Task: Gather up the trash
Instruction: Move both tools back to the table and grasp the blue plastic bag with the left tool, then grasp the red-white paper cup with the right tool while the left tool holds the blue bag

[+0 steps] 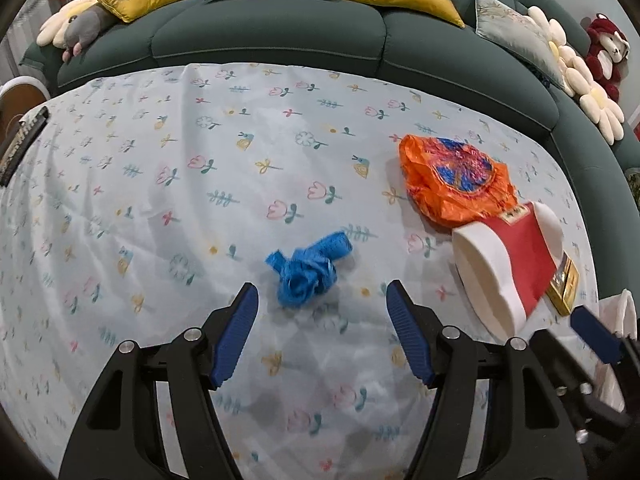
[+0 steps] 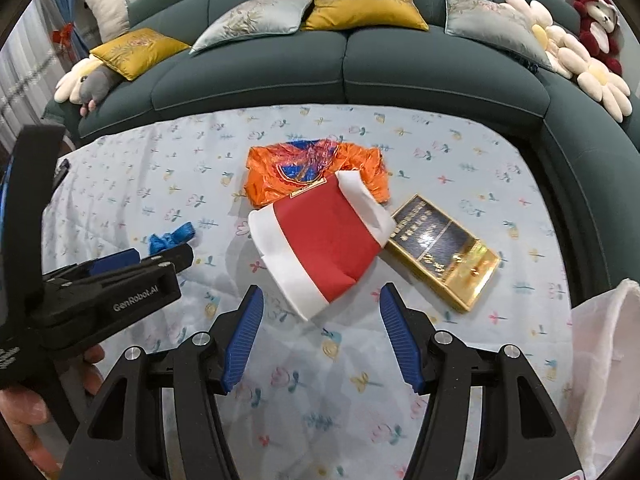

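My left claw (image 1: pixel 322 332) stands released, jaws well apart with nothing between them, hanging over the cloth-covered worktop (image 1: pixel 160 208). The blue wad (image 1: pixel 306 270) lies just ahead of its tips, untouched. My right claw (image 2: pixel 320 332) is likewise open and empty; the near corner of the red-and-white carton (image 2: pixel 320 248) sits just past its tips. The carton overlaps the orange wrapper (image 2: pixel 280 176) behind and touches the gold box (image 2: pixel 448 248) beside it. A white bag (image 2: pixel 604 360) sits at the right edge.
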A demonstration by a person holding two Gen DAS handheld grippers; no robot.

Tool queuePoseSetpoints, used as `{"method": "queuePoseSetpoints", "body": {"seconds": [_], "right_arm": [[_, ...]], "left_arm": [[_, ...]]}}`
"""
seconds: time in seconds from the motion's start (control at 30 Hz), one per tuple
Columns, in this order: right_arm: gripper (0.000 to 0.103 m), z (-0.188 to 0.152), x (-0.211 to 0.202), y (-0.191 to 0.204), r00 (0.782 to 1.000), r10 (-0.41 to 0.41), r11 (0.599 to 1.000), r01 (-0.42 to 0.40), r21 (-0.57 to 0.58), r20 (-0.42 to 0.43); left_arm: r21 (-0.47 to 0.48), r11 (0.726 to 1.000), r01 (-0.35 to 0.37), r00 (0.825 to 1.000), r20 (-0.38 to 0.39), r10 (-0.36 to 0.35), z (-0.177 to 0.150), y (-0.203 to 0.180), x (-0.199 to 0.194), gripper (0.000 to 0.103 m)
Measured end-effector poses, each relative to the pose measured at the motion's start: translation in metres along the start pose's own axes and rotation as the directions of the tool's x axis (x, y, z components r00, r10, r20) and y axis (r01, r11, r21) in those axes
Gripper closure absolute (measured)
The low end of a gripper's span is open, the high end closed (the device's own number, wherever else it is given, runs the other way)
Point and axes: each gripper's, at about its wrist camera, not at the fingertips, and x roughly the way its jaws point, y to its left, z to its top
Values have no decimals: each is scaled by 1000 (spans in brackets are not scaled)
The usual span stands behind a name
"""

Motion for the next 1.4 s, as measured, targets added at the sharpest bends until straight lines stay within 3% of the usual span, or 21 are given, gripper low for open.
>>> {"method": "queuePoseSetpoints", "body": {"seconds": [0.17,0.27,0.37,0.47,0.6,0.7,0.97,1.1,1.17,1.23,1.4], "right_arm": [[44,1,17,1,1000,-12,1000,13,21,-6],[44,1,23,0,1000,-13,999,14,32,-8],[45,1,25,-2,1000,-10,999,10,34,-11],[59,1,23,-3,1000,-3,1000,3,23,-17],[95,0,16,-9,1000,8,1000,-7,24,-22],[103,2,3,-16,1000,8,999,-7,35,-7],[103,12,-58,-37,996,5,1000,-7,20,92],[101,14,-72,-44,996,31,999,-32,10,87],[90,10,-72,-43,996,38,999,-38,4,84],[70,6,-65,-40,996,44,999,-44,-1,76],[65,-3,-30,-20,999,35,998,-34,-48,28]], "left_arm": [[22,1000,15,1000,-11,-14,7,-2,12,53],[33,999,16,1000,-19,-16,8,-3,16,73],[36,999,16,1000,-15,-16,6,-5,15,76],[38,999,14,1000,-11,-14,2,-8,12,78],[43,999,12,1000,3,-12,-4,-16,0,80],[40,999,26,1000,16,-27,-8,-23,-13,80],[46,997,67,996,57,-70,-13,-56,-55,81],[53,996,76,994,76,-80,-17,-71,-72,81],[50,996,73,994,81,-77,-20,-72,-76,81],[40,996,74,994,76,-77,-21,-70,-76,81],[20,998,54,997,59,-55,-22,-52,-66,81]]}}
